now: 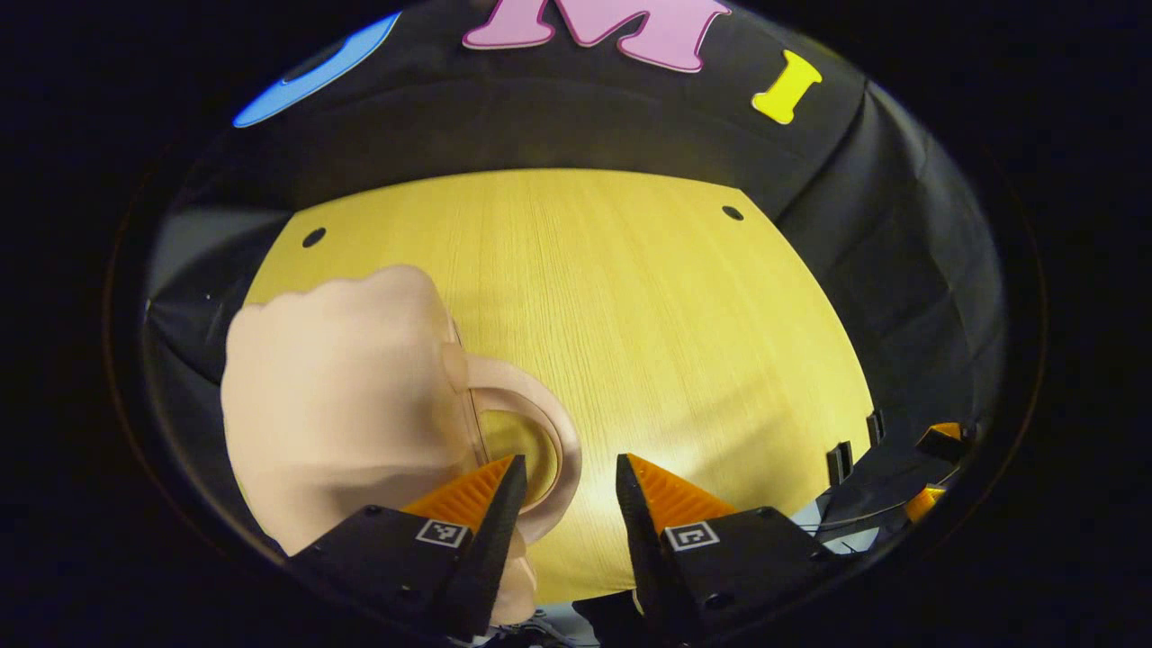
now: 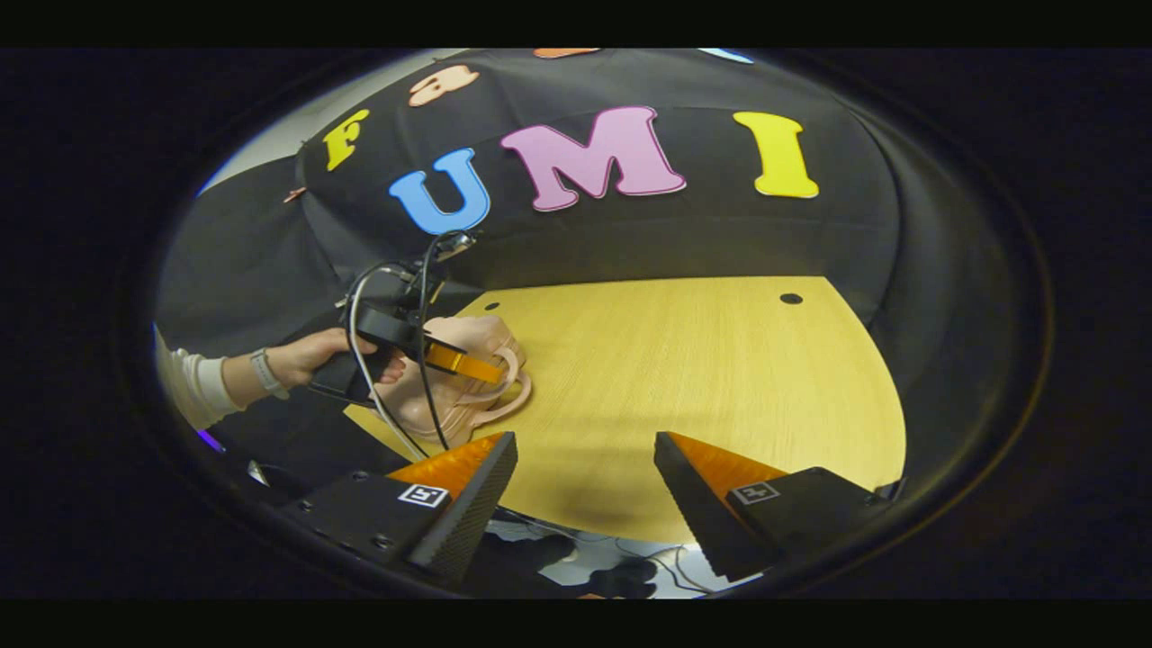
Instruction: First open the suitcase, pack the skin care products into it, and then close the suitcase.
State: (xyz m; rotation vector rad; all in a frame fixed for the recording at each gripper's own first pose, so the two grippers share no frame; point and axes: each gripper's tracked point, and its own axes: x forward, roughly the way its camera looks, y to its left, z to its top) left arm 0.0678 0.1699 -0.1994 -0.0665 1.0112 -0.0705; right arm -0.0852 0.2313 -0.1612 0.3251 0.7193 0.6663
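Both claws (left [image 1: 571,486], right [image 2: 585,461]) gape, the left beside the pink suitcase's [image 1: 333,396] handle [image 1: 531,423].

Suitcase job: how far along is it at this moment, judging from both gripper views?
Nothing looks done yet: the pink suitcase sits on the wooden table, and whether it is open cannot be told. In hand: the left gripper, open, is close beside its handle; the right gripper hangs open over bare table. Opening, packing and closing all appear left.
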